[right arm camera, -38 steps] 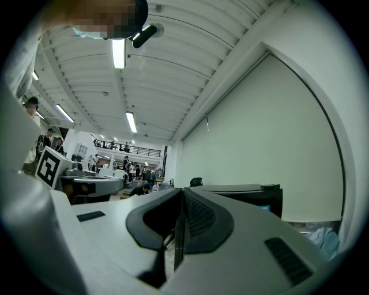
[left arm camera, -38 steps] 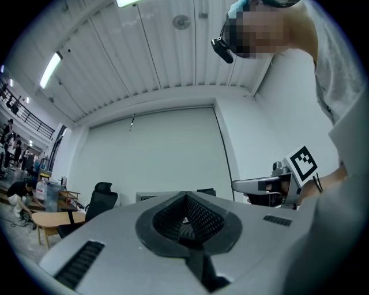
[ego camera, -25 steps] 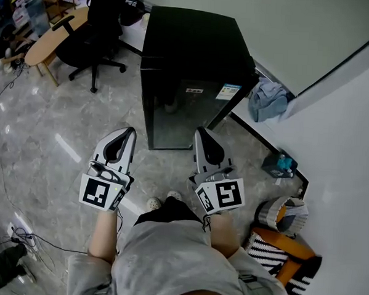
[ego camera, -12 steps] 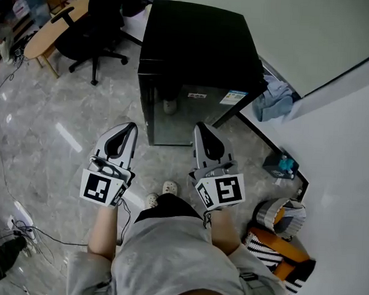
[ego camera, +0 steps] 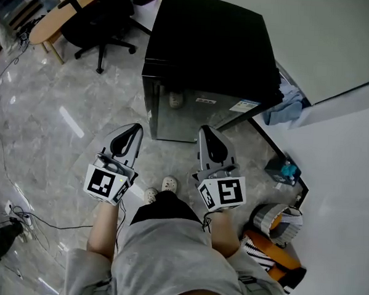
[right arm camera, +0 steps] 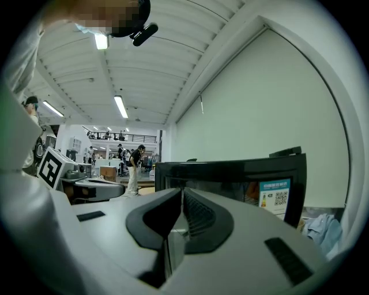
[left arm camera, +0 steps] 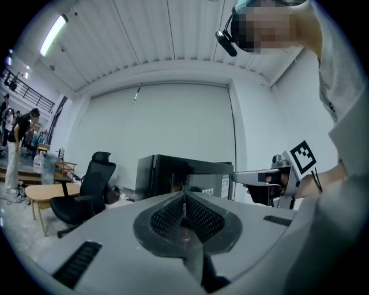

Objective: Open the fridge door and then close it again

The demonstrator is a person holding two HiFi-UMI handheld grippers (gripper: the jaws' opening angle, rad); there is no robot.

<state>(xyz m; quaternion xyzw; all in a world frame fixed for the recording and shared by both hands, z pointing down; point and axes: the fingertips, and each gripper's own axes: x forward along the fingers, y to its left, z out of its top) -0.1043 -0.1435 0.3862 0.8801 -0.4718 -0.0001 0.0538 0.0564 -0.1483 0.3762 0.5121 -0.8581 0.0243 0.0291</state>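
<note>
– How are the tools held?
– The left tool point(ego camera: 135, 127) is held with its jaws pressed together, and nothing is caught between them. The right tool point(ego camera: 206, 129) is closed and empty as well. Both are pointed level at the fridge point(ego camera: 208, 46).
– What has been changed?
– Both tools have been carried nearer to the fridge than a second ago, and less floor point(ego camera: 70, 94) is left in front of its door point(ego camera: 192, 116). The door is seen shut and untouched, so the approach is judged unfinished and the opening not yet begun.
– What is found around it?
– A label point(ego camera: 243, 106) is stuck on the door's right side. A blue cloth point(ego camera: 286, 107) is heaped just beside the fridge, against the wall point(ego camera: 338, 35). An office chair point(ego camera: 108, 16) and a desk point(ego camera: 55, 18) are set well apart on the left. Nothing is seen lying before the door. The near wall may limit its swing.
</note>
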